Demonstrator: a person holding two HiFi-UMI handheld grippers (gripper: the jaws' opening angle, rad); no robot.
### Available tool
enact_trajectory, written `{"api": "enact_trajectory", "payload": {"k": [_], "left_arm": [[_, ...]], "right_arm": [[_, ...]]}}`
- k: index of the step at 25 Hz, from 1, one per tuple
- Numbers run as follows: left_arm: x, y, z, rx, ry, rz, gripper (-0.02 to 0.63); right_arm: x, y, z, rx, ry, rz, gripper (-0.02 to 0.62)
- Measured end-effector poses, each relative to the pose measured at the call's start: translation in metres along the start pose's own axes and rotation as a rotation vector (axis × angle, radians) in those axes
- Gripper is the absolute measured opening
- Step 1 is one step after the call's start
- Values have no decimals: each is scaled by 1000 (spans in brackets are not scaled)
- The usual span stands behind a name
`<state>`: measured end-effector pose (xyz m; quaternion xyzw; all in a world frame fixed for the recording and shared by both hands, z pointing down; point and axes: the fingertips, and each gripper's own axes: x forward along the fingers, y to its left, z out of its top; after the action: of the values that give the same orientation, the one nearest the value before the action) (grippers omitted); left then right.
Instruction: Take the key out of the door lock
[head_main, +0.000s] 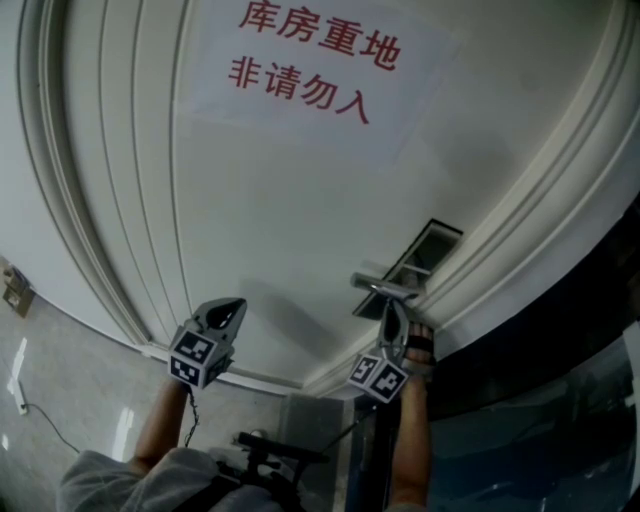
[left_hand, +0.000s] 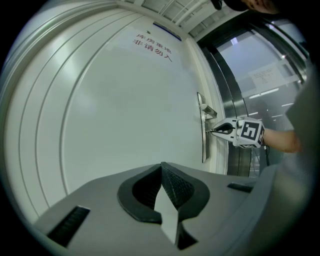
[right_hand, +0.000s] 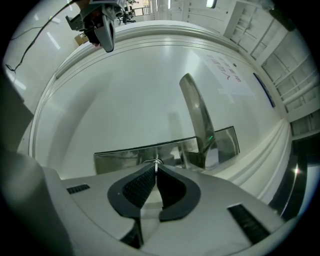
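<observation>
The key (right_hand: 156, 161) shows as a thin metal sliver standing out of the steel lock plate (right_hand: 120, 155) below the lever handle (right_hand: 197, 112). My right gripper (right_hand: 156, 169) is shut on the key, its pads pressed together around it right at the plate. In the head view the right gripper (head_main: 392, 306) sits just under the handle (head_main: 385, 287) at the white door's edge. From the left gripper view its tips (left_hand: 214, 131) touch the plate (left_hand: 203, 142). My left gripper (left_hand: 162, 168) is shut and holds nothing, held away from the door (head_main: 228, 308).
A paper sign (head_main: 315, 62) with red characters is stuck on the white door. A raised moulding (head_main: 90, 200) frames the door panel. Dark glass with a metal frame (left_hand: 240, 95) stands just beyond the door's lock side. A cable (head_main: 40, 425) lies on the tiled floor.
</observation>
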<state>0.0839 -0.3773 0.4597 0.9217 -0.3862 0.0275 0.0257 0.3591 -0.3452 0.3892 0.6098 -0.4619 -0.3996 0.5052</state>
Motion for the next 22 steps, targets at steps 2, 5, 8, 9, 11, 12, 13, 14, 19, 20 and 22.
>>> {"api": "enact_trajectory", "payload": {"k": [2,5,8,9,11,12,13,14,19,20,22], "left_arm": [[-1,0,0,-2,0,2,-8],[-2,0,-1,-5,-2,4,-8],[-3,-1,-2,-8,0,3,-8],[-4,-1,-3,-8,1,3,-8],[-4,0,-2,-6,0,5,-8],[-5,0,-2,-6,-1,5,-8],[-5,0,-2,-6,-2,6,-8],[-5,1,-1,-8,-3,6,-8],[-7,2,-2,-9,-2,6,-8],[-7,2,-2,-10,-2,6,-8],[-7,2,-3,-11,1,3,-8]], "right_arm": [[0,0,0,-13,3,3,23],[0,0,0,-38,10,8,23],[0,0,0,-73,19,6,23],[0,0,0,-81,21,6,23],[0,0,0,-92,25,10,23],[0,0,0,-97,28,12,23],[0,0,0,-102,31,12,23],[-1,0,0,-105,33,12,23],[-1,0,1,-112,31,10,23],[-1,0,1,-116,32,9,23],[-1,0,1,-128,36,8,22]]}}
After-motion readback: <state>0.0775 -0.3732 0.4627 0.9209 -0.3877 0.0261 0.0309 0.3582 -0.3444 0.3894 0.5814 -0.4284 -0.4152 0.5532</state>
